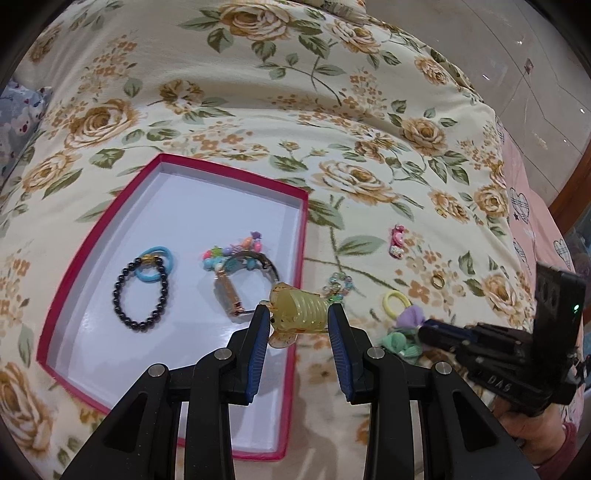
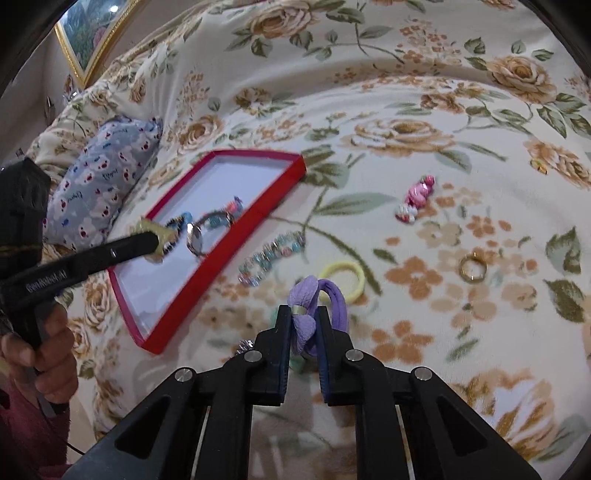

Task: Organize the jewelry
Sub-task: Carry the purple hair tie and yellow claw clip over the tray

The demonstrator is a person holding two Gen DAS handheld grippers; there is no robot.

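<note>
My left gripper (image 1: 298, 314) is shut on a yellow claw hair clip (image 1: 297, 312) and holds it over the right rim of the red-edged white tray (image 1: 236, 173). The tray holds a black bead bracelet (image 1: 142, 293), blue hair ties (image 1: 157, 264), a colourful bead piece (image 1: 232, 253) and a watch (image 1: 231, 291). My right gripper (image 2: 303, 319) is shut on a purple hair tie (image 2: 308, 314) just above the floral blanket. A bead bracelet (image 2: 271, 258), a yellow hair tie (image 2: 345, 278), a gold ring (image 2: 472, 268) and a pink clip (image 2: 415, 199) lie on the blanket.
A green hair tie (image 1: 400, 341) lies under the right gripper. A blue patterned pillow (image 2: 99, 184) lies left of the tray. The bed edge with a pink sheet (image 1: 532, 221) and the floor are at the right. A framed picture (image 2: 92, 33) hangs at the back left.
</note>
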